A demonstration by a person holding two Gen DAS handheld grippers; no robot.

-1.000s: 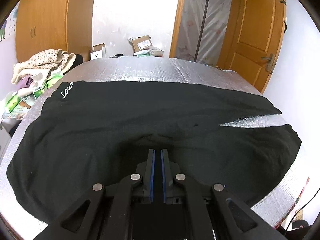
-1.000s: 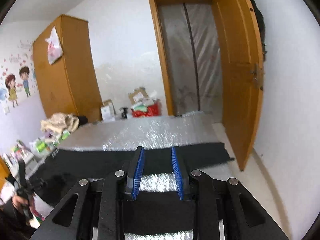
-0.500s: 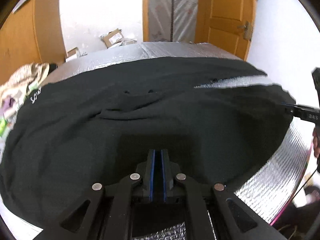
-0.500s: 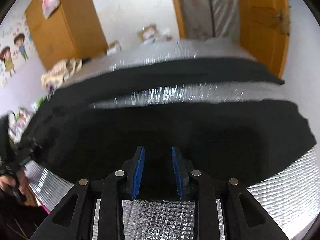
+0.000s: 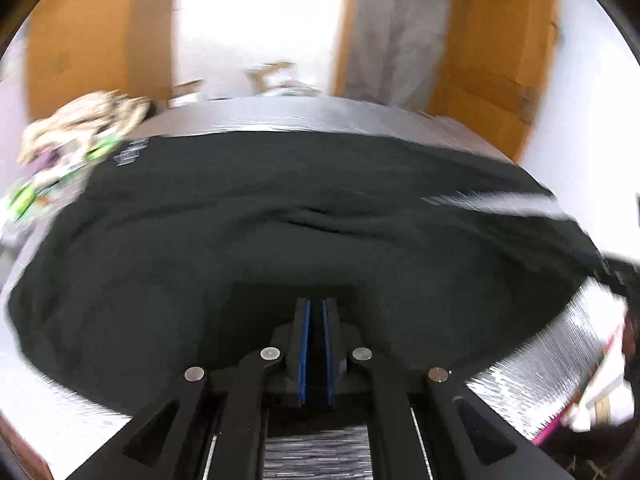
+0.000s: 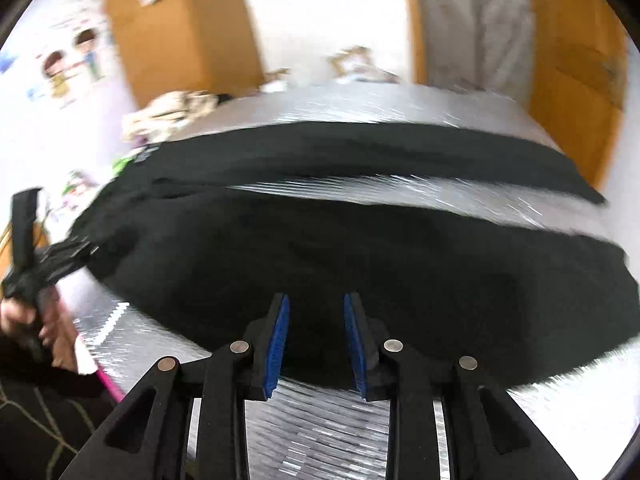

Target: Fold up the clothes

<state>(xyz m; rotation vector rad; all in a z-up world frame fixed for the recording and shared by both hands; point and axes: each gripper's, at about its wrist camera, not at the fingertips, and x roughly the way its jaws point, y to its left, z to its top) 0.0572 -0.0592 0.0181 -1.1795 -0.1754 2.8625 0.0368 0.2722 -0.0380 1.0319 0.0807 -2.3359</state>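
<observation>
Home bedroom, wooden wardrobe (image 6: 180,28), cartoon wall stickers (image 6: 72,64)

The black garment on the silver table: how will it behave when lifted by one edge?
The black garment will probably go limp and sag, judging by its soft ripples. Spread wide, it may trail across the silver table. The left gripper looks shut on its near edge.
</observation>
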